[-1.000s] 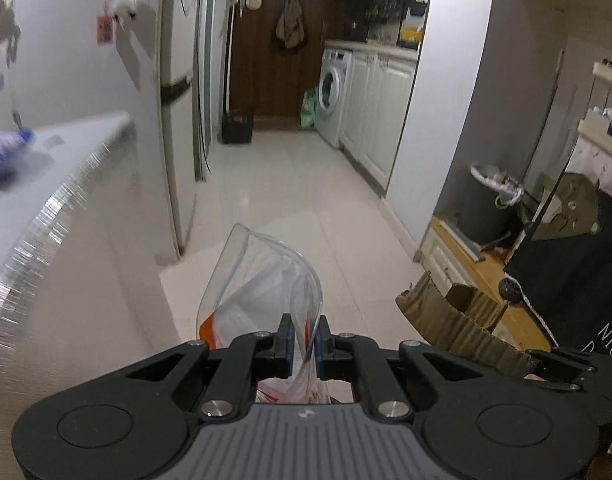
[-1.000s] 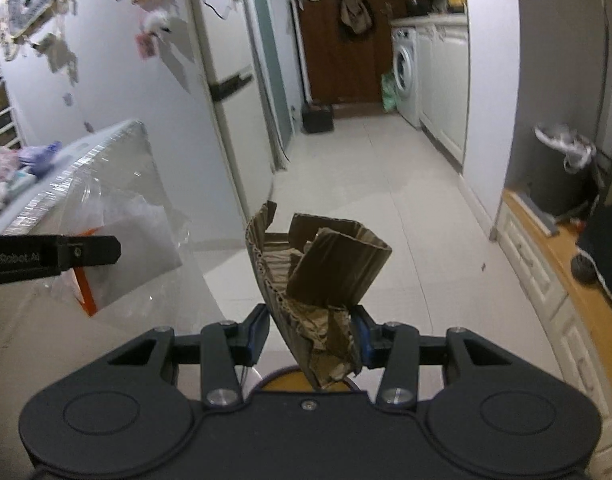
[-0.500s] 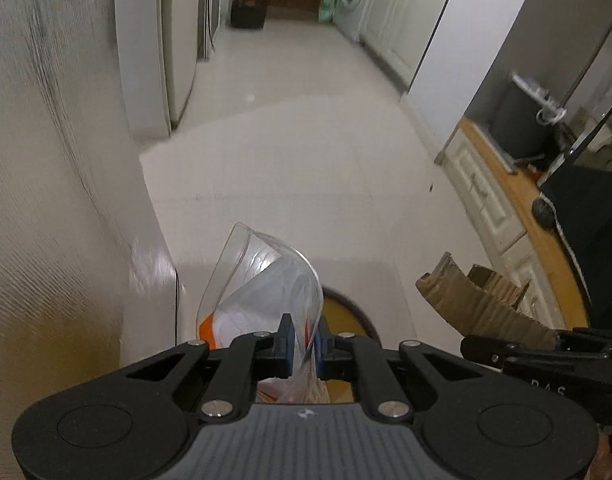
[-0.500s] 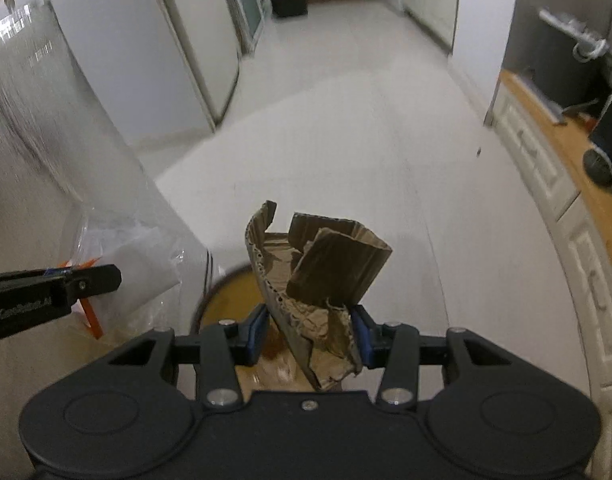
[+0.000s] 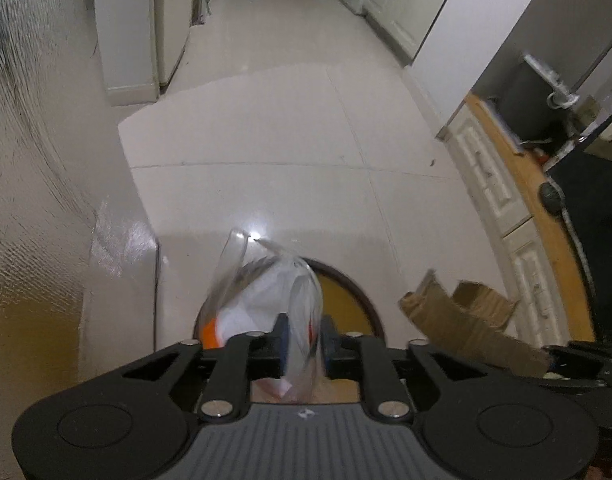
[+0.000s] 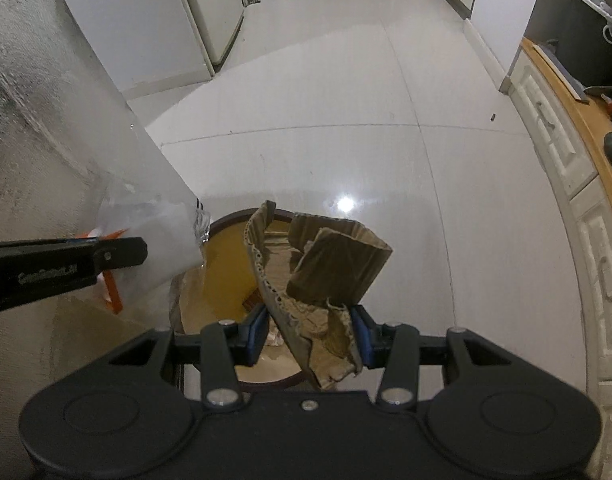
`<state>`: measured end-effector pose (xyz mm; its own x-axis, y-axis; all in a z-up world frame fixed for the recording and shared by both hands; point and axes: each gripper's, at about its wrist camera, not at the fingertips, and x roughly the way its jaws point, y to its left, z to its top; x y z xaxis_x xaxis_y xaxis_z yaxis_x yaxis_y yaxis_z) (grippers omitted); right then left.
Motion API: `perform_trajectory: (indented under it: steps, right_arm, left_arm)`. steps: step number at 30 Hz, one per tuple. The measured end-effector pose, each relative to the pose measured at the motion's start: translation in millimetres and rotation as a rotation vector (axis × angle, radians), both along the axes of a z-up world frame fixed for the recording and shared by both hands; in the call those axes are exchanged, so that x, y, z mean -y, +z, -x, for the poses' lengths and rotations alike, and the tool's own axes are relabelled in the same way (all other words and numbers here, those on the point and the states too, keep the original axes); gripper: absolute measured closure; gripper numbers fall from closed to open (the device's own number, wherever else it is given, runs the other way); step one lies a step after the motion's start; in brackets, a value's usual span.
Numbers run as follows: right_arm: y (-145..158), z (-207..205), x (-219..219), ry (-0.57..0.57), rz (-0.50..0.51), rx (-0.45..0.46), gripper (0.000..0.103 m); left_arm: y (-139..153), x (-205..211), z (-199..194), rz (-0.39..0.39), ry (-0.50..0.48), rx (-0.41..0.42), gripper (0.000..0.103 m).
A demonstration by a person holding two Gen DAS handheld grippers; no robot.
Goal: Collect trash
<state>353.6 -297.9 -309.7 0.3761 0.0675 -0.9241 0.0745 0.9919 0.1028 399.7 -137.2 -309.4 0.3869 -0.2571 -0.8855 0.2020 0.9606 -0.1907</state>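
A clear plastic bag (image 5: 265, 296) with white paper and orange print hangs blurred between the jaws of my left gripper (image 5: 303, 336). Those jaws are opening and stand a little apart from the bag. Directly below is a round bin (image 5: 370, 308) with a dark rim and yellow inside. In the right wrist view my right gripper (image 6: 308, 328) is shut on a torn piece of brown corrugated cardboard (image 6: 330, 264), held over the same bin (image 6: 225, 264). The left gripper's finger (image 6: 85, 260) and the bag (image 6: 165, 240) show at the left, over the bin's edge.
A silvery textured surface (image 5: 33, 200) drops close on the left beside the bin. White tiled floor (image 5: 265, 140) stretches ahead toward a fridge (image 5: 125, 40). On the right stands a white cabinet with a wooden top (image 6: 566, 152) and dark objects on it.
Both grippers have sunk and tipped downward until the bin lies under them. The left jaws, pinched on the bag before, have parted and the bag now blurs. The cardboard stays gripped.
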Motion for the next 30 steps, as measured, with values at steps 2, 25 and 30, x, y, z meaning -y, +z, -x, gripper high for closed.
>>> perform_trajectory:
  steps: [2, 25, 30]
  right_arm:
    - [-2, -2, -1, 0.003, 0.003, -0.005, 0.057]
    - [-23, -10, -5, -0.007, -0.020, 0.018, 0.002]
    - [-23, -5, -5, 0.017, -0.017, -0.012, 0.000]
  left_arm:
    - [-6, -1, -2, -0.031, 0.006, -0.012, 0.063]
    - [-24, -34, -4, -0.195, 0.075, -0.109, 0.002]
    - [-20, -39, 2, -0.205, 0.058, -0.129, 0.000]
